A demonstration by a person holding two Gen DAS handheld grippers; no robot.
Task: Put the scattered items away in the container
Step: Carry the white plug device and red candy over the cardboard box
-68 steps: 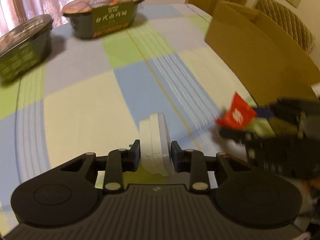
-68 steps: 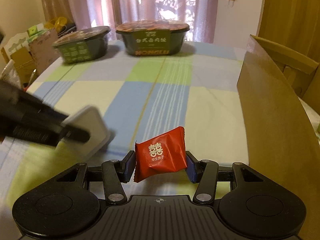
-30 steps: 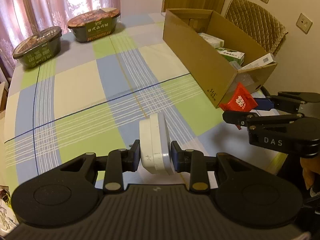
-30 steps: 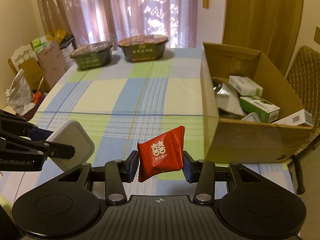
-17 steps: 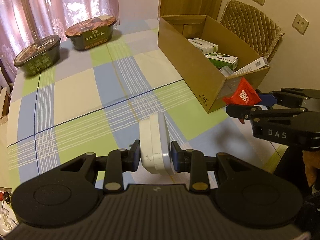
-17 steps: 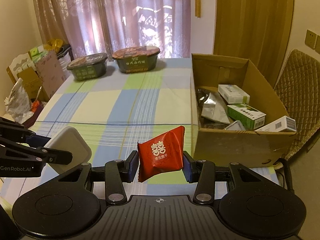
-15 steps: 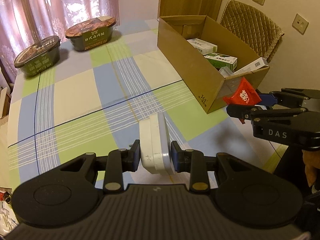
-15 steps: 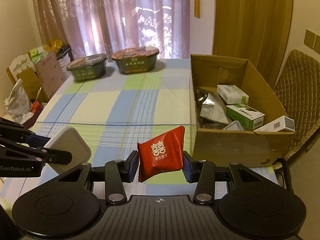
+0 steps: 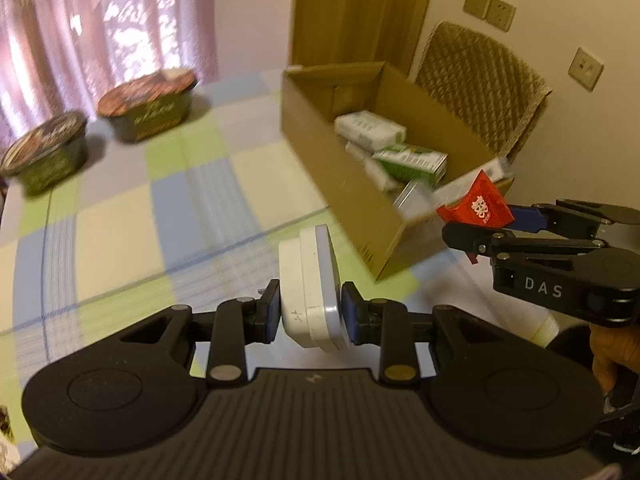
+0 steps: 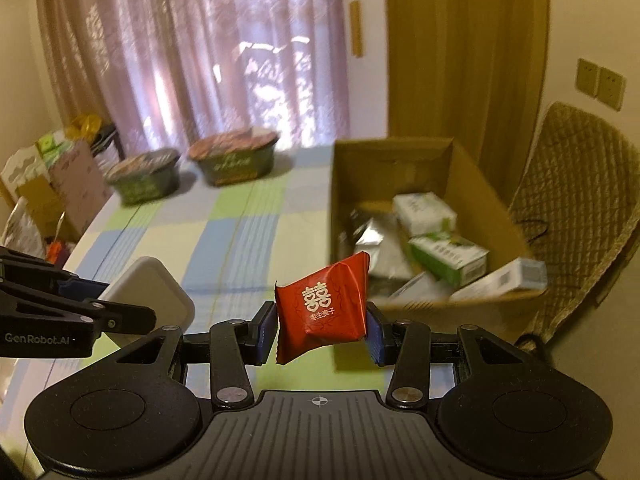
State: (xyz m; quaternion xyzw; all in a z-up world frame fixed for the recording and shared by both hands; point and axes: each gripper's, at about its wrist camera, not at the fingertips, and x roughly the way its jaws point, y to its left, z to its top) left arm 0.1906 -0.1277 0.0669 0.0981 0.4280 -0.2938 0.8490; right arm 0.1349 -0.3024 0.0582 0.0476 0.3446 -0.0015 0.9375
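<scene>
My left gripper [image 9: 310, 314] is shut on a white rounded-square device [image 9: 310, 284], held on edge above the checked tablecloth. The same device [image 10: 150, 292] shows at the left of the right wrist view. My right gripper [image 10: 322, 330] is shut on a red candy packet [image 10: 322, 306] with white characters. That packet [image 9: 478, 206] hangs beside the near corner of the open cardboard box [image 9: 340, 176]. The box [image 10: 472, 168] holds white and green cartons and a silver pouch. Both grippers are raised in front of the box's near end.
Two dark green instant-noodle bowls [image 9: 150, 110] [image 9: 44, 156] stand at the table's far left edge near the pink curtains. A quilted chair [image 9: 484, 80] stands behind the box. Bags and cartons [image 10: 60, 176] sit on the floor left of the table.
Both grippers have risen and tilted up, so the box looks nearer and its inside shows more. Each still holds its item.
</scene>
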